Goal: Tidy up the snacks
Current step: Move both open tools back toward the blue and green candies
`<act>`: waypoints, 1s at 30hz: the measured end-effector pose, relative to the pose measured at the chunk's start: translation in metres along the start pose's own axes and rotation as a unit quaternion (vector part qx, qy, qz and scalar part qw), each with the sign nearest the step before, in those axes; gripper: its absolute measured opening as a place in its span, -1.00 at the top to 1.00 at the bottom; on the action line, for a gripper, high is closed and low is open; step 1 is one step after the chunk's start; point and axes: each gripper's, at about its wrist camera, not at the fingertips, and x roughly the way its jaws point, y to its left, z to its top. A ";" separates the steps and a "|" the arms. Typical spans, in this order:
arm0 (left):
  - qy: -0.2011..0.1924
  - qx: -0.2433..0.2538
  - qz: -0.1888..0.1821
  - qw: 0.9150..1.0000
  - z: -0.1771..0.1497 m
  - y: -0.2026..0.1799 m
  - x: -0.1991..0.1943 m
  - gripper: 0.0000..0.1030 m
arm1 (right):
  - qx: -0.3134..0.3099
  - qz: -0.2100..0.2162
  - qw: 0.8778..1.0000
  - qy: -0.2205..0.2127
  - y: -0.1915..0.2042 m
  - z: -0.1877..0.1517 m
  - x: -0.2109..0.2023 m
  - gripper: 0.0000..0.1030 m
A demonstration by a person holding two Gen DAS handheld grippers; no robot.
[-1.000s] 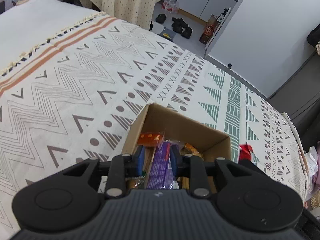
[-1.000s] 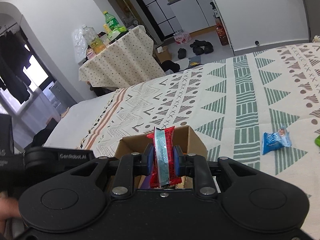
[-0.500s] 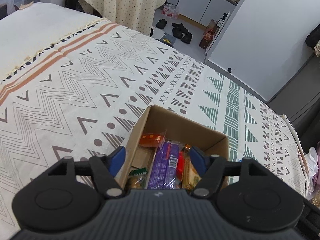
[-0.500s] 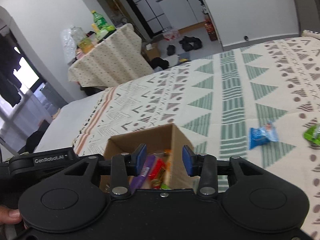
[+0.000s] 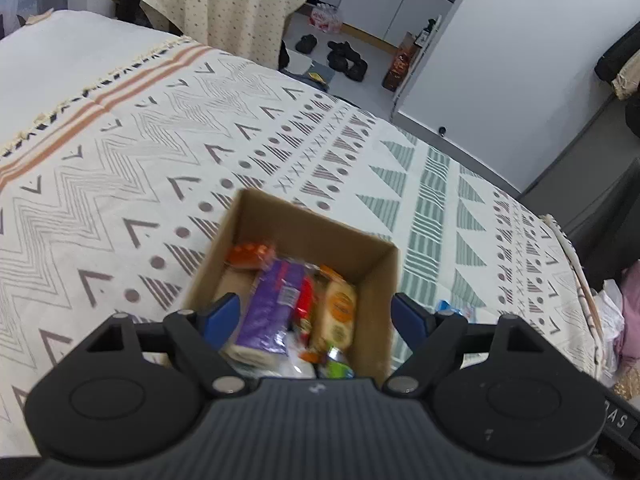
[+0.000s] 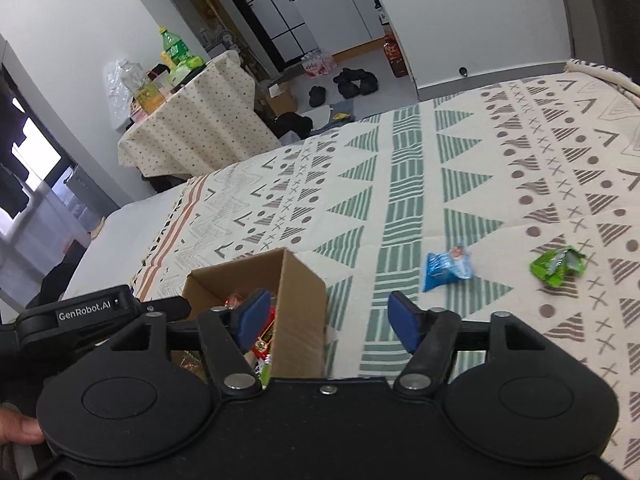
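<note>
An open cardboard box [image 5: 304, 232] stands on the patterned bedspread and holds several snack packets, among them a purple one [image 5: 276, 304], an orange one [image 5: 250, 254] and a red one [image 5: 306, 300]. My left gripper [image 5: 316, 318] is open and empty just above the box's near side. The box also shows in the right wrist view [image 6: 300, 300]. My right gripper [image 6: 328, 320] is open and empty over the box's right edge. A blue packet [image 6: 446, 270] and a green packet [image 6: 558, 266] lie on the bedspread to the right of the box.
The bedspread [image 5: 168, 152] covers a wide bed. A draped side table [image 6: 188, 128] with bottles stands beyond the bed. Shoes [image 5: 340, 58] lie on the floor near white cabinets. The other gripper's body [image 6: 88, 312] shows at the left in the right wrist view.
My left gripper let go of the purple packet and my right gripper let go of the red packet; both packets now lie in the box. Both grippers opened wide. My right gripper swung right.
</note>
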 end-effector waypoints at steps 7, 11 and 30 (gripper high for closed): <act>-0.009 0.007 -0.005 1.000 -0.011 -0.026 -0.002 -0.95 | 0.019 -0.005 1.000 -0.021 -0.024 0.011 -0.019 -0.69; -0.016 0.000 -0.012 1.000 -0.015 -0.039 -0.003 -1.00 | 0.038 -0.018 0.998 -0.035 -0.041 0.015 -0.029 -0.77; 0.013 0.028 -0.029 0.999 -0.036 -0.104 0.026 -1.00 | 0.116 -0.083 0.988 -0.061 -0.105 0.015 -0.042 -0.77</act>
